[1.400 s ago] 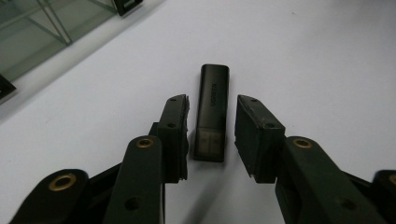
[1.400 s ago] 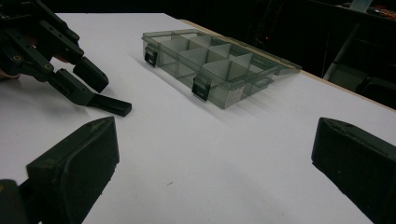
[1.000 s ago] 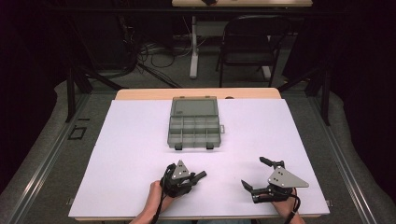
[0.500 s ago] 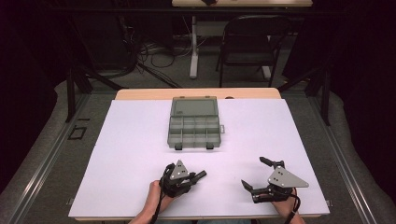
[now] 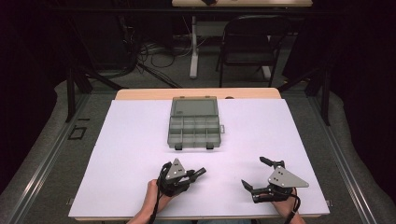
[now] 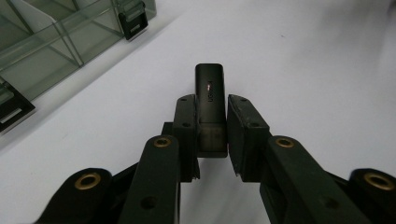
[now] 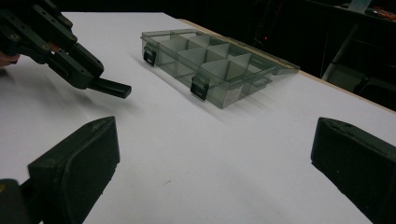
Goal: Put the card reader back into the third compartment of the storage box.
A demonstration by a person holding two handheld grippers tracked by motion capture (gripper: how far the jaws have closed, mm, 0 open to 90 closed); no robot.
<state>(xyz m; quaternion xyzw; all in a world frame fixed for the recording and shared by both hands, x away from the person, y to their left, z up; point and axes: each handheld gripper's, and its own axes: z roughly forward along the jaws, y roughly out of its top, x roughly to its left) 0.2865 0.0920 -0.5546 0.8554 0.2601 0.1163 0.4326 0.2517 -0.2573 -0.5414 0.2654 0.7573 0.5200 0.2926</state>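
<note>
Compartment box (image 5: 194, 123) lay open on the bench ahead of our jaws. We held a small black stick (image 6: 209, 100) pinched in the left gripper (image 5: 198, 172); the right gripper (image 5: 254, 175) stood spread, empty. Next, presumably, carrying forward to a compartment.

Faint lettering on the black stick (image 6: 209, 88) is unreadable.
</note>
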